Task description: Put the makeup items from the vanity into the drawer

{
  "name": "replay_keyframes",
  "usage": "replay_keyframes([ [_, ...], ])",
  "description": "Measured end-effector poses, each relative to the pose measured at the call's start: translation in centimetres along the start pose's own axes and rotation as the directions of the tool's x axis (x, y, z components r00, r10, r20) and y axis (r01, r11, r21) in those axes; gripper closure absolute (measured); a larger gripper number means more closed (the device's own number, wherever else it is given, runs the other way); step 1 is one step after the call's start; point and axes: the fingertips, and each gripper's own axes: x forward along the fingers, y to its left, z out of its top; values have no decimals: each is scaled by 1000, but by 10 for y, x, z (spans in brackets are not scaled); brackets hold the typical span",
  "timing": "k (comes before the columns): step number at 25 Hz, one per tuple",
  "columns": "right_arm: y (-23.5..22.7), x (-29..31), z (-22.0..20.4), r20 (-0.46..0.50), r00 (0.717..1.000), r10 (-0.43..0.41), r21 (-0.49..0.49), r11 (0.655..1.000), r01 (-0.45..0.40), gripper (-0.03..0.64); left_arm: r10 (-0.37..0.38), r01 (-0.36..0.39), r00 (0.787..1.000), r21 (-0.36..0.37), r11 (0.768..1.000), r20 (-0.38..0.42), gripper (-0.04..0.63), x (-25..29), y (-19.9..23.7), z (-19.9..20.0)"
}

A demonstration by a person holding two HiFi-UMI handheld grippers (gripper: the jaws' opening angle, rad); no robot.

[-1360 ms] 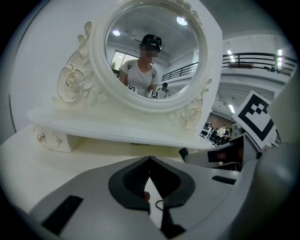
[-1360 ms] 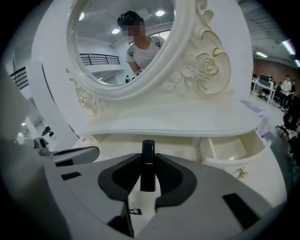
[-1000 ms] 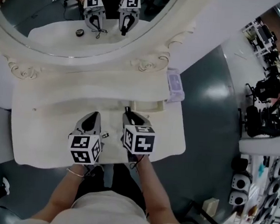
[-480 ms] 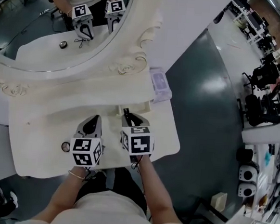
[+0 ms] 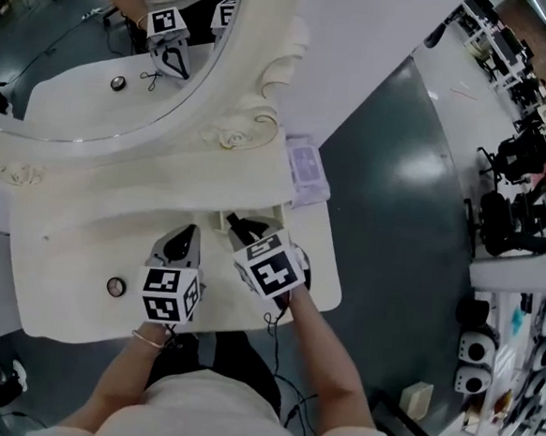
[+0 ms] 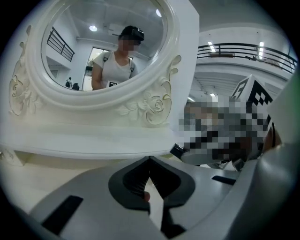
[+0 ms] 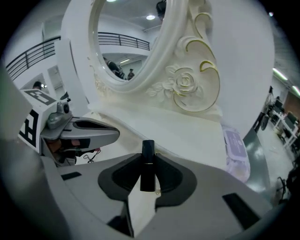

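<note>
My right gripper (image 5: pixel 234 224) is shut on a black lipstick tube (image 7: pixel 147 157), which stands upright between its jaws (image 7: pixel 147 161). It hovers over the cream vanity (image 5: pixel 73 244), just in front of what looks like a small open drawer (image 5: pixel 275 213) under the mirror shelf. My left gripper (image 5: pixel 185 230) is close beside it on the left, shut with nothing between its jaws (image 6: pixel 150 161). A small round compact (image 5: pixel 115 286) lies on the vanity top, left of the left gripper.
The oval mirror (image 5: pixel 98 48) with its carved frame rises behind the vanity. A purple packet (image 5: pixel 307 168) lies at the right end of the shelf (image 7: pixel 234 145). The vanity's right edge drops to the dark floor (image 5: pixel 399 175).
The right gripper has rolled, still holding the lipstick. The left gripper has slid right, and the round compact has come into sight at its left.
</note>
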Motion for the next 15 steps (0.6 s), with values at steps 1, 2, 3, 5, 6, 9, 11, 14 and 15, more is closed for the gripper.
replay_keyframes([
  [1,-1,1,1,-8,1000,20,-40,999,-20,515,3,-3,1000,-6,1000,-6,594,3,-3,-1],
  [2,0,2,2,-17,999,41,-84,996,-43,515,6,-7,1000,-10,1000,-11,594,6,-6,-3],
  [3,0,4,3,-27,998,62,-132,989,-65,515,9,-10,1000,-13,1000,-16,594,8,-9,-4],
  [5,2,5,2,-57,993,102,-232,966,-112,515,14,-15,1000,-18,1000,-23,594,12,-17,-5],
  [6,2,5,1,-76,990,120,-276,951,-136,515,17,-18,1000,-21,1000,-25,594,14,-21,-5],
  [9,1,5,-3,-132,977,167,-374,905,-205,515,31,-32,999,-37,999,-28,594,19,-29,-5],
  [11,-1,5,-5,-159,970,186,-422,875,-237,515,45,-47,998,-53,997,-36,594,24,-32,-6],
  [14,-6,6,-9,-183,963,198,-469,843,-263,515,59,-63,997,-77,995,-51,594,29,-35,-8],
  [15,-7,6,-9,-185,962,202,-477,837,-267,515,63,-67,997,-81,994,-55,594,31,-36,-9],
])
